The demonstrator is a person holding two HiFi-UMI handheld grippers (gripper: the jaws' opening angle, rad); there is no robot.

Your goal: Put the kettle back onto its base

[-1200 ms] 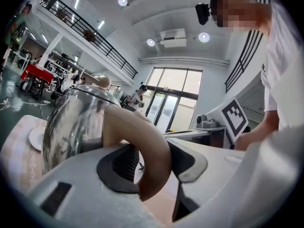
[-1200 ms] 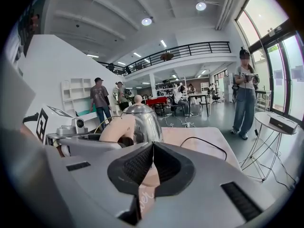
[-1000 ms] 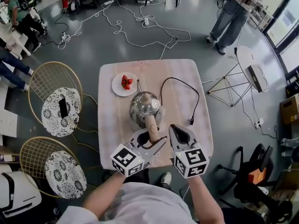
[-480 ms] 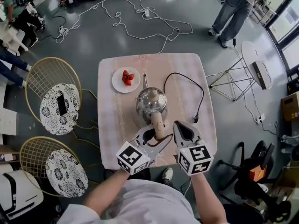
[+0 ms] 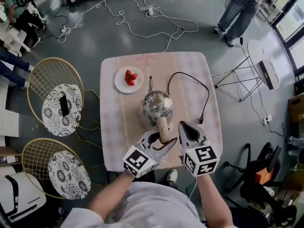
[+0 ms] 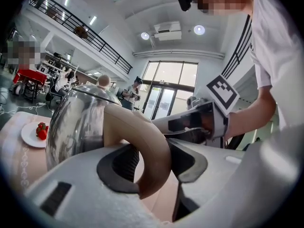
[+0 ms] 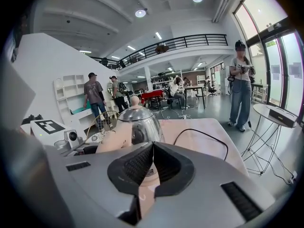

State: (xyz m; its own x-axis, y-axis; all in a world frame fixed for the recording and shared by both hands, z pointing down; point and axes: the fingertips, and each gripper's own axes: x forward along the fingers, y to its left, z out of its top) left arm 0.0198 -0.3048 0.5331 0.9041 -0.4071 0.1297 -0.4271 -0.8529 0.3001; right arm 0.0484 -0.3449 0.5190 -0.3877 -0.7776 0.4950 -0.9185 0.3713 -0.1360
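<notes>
A shiny steel kettle (image 5: 155,104) with a beige knob and beige handle (image 5: 164,126) stands mid-table on the pink table (image 5: 114,127). A pale rim of its base (image 5: 143,121) shows under its left side; I cannot tell whether the kettle rests fully on it. My left gripper (image 5: 160,139) is shut on the handle (image 6: 147,146), which passes between the left gripper's (image 6: 154,167) dark pads. My right gripper (image 5: 185,128) hovers just right of the handle. In the right gripper view the right gripper (image 7: 152,167) is shut, pads together and empty, with the kettle (image 7: 140,120) beyond.
A white plate of strawberries (image 5: 128,79) sits at the table's far left. A black cord (image 5: 190,77) loops right of the kettle to a plug (image 5: 200,120). Two wire chairs (image 5: 54,99) stand left, a tripod stand (image 5: 240,82) right. People stand far off.
The kettle and my left gripper have shifted slightly right and away across the table. The right gripper has kept alongside, still shut.
</notes>
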